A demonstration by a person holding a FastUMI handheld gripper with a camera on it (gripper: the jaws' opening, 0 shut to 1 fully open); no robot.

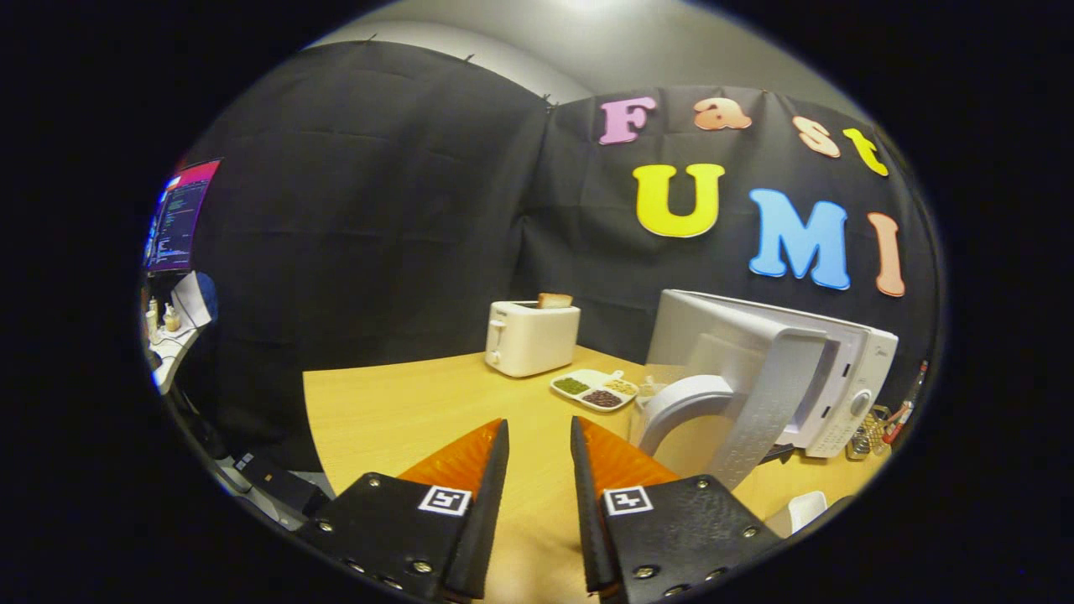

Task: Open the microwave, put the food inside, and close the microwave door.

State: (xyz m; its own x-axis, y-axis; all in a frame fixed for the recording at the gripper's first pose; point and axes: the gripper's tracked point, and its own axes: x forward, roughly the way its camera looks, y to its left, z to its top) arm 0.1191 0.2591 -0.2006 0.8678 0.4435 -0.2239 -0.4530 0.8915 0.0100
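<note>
**Left of the microwave, door swung out, gripper empty**

Left of the microwave (826,377), the gripper (539,440) hovers over bare tabletop (403,403), its fingers spread with a narrow gap between them and nothing held. The microwave sits at the tabletop's far corner, and its door (755,386) stands swung out toward the gripper, the curved handle (684,398) facing this way. That suggests the opening step is done and the cavity is ready, though the door hides the inside from here.

Just left of the microwave, near the open door's edge, lies a divided dish (594,389) with three portions in separate compartments; this is probably the food to go in, placed close so the carry is short. Something pale and partly clear sits between the dish and the door, too blurred to name. Further left of the microwave, by the wall, a toaster (531,337) stands with a slice of bread (555,299) sticking up from its slot.

The fingers point past the dish, so the next move likely means turning toward it. The open door crowds that path and could be knocked.
</note>
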